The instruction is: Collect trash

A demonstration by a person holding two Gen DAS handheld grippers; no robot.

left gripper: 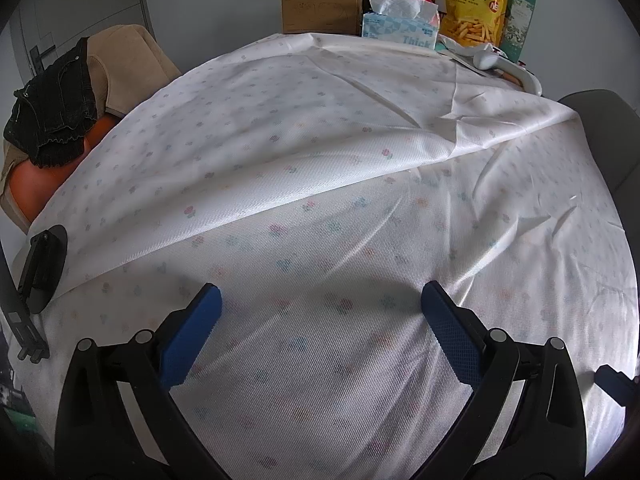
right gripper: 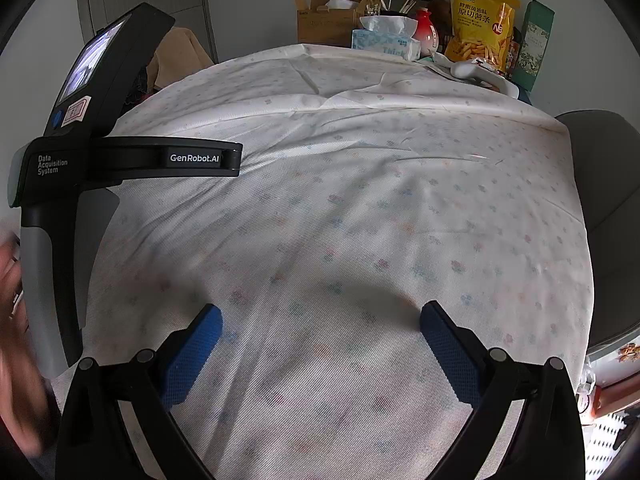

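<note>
A thin white tablecloth (left gripper: pixel 320 152) with small flower prints covers the table, and its far part is folded over toward me along a long edge (left gripper: pixel 304 196). It also shows in the right wrist view (right gripper: pixel 340 200). My left gripper (left gripper: pixel 320 304) is open and empty, just above the cloth near the front. My right gripper (right gripper: pixel 320 320) is open and empty above the cloth. The body of the left gripper (right gripper: pixel 120 156) shows at the left of the right wrist view. No loose trash shows on the cloth.
At the far edge stand a cardboard box (left gripper: pixel 320 4), a tissue box (left gripper: pixel 400 24), a yellow snack bag (left gripper: pixel 478 4), a red vase (right gripper: pixel 426 34) and a white handled tool (left gripper: pixel 508 66). A chair with clothes (left gripper: pixel 80 92) is at left, a grey chair (right gripper: pixel 608 200) at right.
</note>
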